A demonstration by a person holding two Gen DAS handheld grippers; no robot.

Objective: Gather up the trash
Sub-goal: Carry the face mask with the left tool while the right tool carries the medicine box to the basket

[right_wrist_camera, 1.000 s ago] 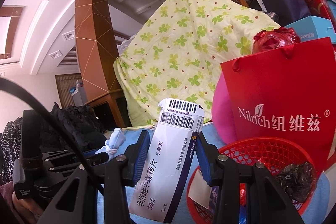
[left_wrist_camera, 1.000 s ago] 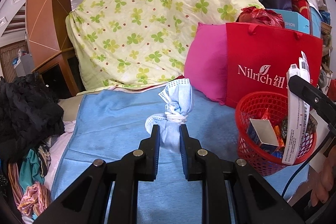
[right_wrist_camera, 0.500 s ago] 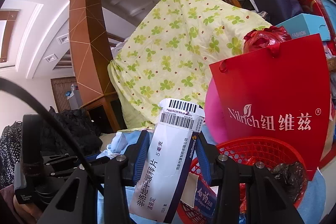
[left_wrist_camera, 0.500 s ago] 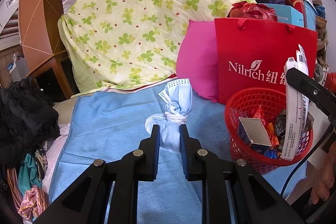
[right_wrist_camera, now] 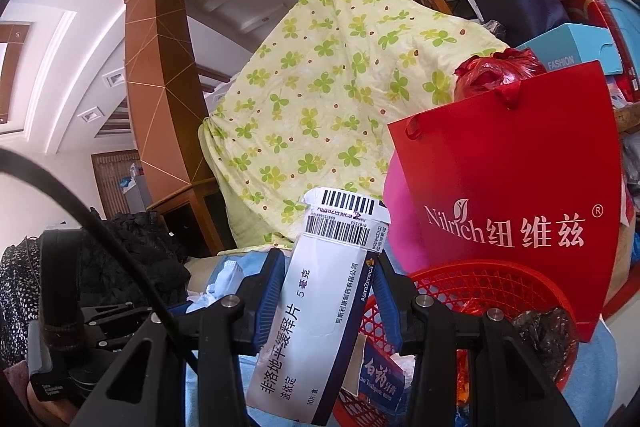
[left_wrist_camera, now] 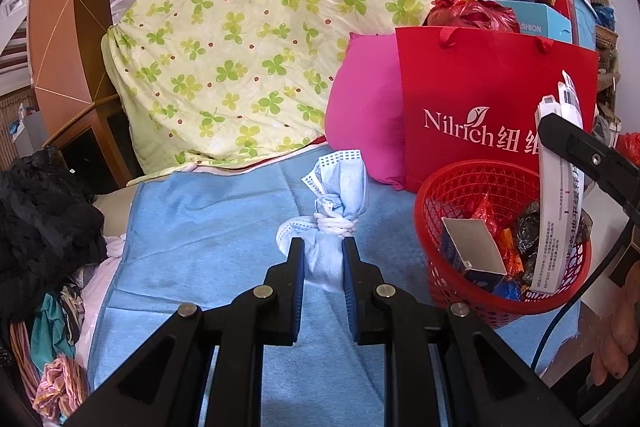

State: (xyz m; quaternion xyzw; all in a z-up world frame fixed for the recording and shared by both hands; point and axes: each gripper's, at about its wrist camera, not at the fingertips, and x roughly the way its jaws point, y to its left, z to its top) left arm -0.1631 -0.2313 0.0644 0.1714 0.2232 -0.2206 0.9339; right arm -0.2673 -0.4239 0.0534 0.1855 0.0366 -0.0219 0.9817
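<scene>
left wrist view: left gripper (left_wrist_camera: 323, 259) jaws clamped down tight on a knotted blue face mask (left_wrist_camera: 334, 215), pinching only its lower bunch; the rest sticks up past the tips, above the blue cloth (left_wrist_camera: 208, 227). red basket (left_wrist_camera: 500, 303) sits just right of it, already holding a small box, wrappers and a dark crumpled bag. white medicine box (left_wrist_camera: 558, 211) hangs tilted over the basket's right side, lower end inside the rim, held by the other tool's black finger. red paper bag (left_wrist_camera: 492, 99) and pink cushion (left_wrist_camera: 366, 111) are right behind the basket, green-print quilt (left_wrist_camera: 256, 39) further back. right wrist view: right gripper (right_wrist_camera: 330, 289) jaws about half open and closed on the medicine box (right_wrist_camera: 320, 311) across its narrow width, barcode end up, box leaning. basket rim (right_wrist_camera: 480, 273) is below and right of the jaws; mask (right_wrist_camera: 224, 279) visible at left by the other tool. risks, my read: box is long and leaning, so on release it may prop on the rim or tip out rather than drop in. mask grip is on soft fabric near one end, could slip or snag a strap on the rim in transit. both tools converging on one small light basket: a knock could shove or tip it, and the bag behind limits clearance.
</scene>
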